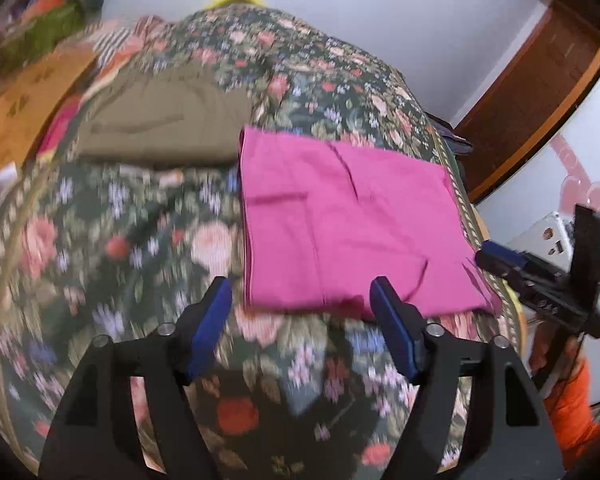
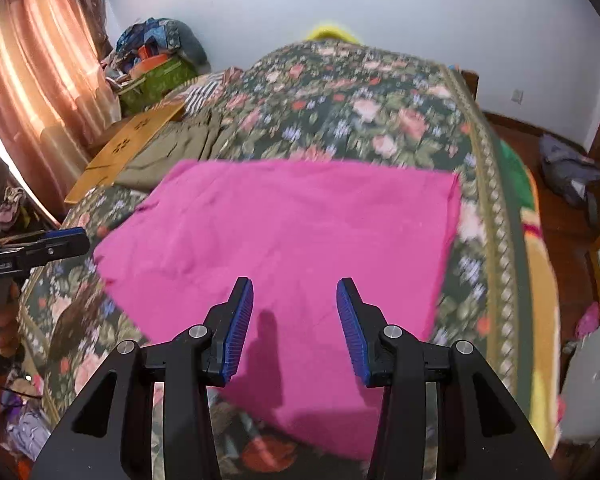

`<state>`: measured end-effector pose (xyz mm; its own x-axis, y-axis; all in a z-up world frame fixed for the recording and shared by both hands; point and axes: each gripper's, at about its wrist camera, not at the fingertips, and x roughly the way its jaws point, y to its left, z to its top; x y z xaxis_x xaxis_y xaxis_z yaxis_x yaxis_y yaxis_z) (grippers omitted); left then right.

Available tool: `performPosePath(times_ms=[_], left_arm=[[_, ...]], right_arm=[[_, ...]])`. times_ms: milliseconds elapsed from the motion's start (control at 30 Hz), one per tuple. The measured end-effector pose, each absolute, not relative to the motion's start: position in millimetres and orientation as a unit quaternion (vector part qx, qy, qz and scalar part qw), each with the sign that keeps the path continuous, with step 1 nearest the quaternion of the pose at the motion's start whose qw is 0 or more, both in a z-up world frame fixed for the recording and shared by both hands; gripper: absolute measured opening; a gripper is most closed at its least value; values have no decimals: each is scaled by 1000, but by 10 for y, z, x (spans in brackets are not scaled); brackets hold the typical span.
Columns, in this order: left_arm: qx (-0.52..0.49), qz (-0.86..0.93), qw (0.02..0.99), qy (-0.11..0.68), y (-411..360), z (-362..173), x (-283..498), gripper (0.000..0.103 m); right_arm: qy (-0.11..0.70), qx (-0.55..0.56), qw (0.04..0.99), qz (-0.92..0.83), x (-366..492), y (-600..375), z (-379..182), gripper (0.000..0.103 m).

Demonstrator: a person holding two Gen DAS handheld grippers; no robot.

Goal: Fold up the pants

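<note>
Lying folded flat on the floral bedspread (image 1: 148, 240), pink pants (image 1: 340, 224); both grippers' jaws released, empty.

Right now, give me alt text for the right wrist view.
Folded pink pants lie flat on a floral bedspread, with the open right gripper above their near edge. Olive pants lie beyond; the left gripper enters at left.

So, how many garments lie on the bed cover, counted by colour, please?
Pink: 1, the folded pink pants, lying flat.
Olive-brown: 1, the olive garment, beyond the pink one, toward the far left of the floral bed cover.
Total: 2.
Neither open gripper, left gripper or right gripper, holds any cloth.
</note>
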<state>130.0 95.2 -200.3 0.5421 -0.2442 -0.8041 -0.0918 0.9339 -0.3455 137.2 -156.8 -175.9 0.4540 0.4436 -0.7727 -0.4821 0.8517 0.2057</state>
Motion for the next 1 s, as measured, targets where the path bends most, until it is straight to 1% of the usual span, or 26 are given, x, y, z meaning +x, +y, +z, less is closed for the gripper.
performPosePath(times_ms=[133, 233, 333, 633, 900, 967, 1000], left_arm=[[-222, -70, 836, 496, 936, -2185, 1218, 72], [-275, -99, 815, 500, 932, -2322, 1227, 72], [-274, -100, 820, 492, 895, -2331, 1275, 72], [-331, -110, 809, 473, 942, -2410, 1503, 72], [-350, -101, 799, 479, 1022, -2497, 1783, 72], [-342, -88, 802, 481, 1020, -2495, 1846, 65], [-335, -80, 805, 483, 1014, -2494, 1868, 59]], right_arm=[[476, -32, 842, 254, 1333, -1528, -1977, 40], [474, -29, 844, 249, 1292, -1561, -2023, 44], [477, -23, 843, 248, 1290, -1581, -2023, 44], [477, -14, 842, 252, 1259, -1603, -2058, 47], [480, -7, 839, 255, 1290, -1636, -2082, 49], [480, -6, 839, 255, 1289, -1638, -2084, 50], [480, -5, 839, 255, 1285, -1643, -2084, 50]])
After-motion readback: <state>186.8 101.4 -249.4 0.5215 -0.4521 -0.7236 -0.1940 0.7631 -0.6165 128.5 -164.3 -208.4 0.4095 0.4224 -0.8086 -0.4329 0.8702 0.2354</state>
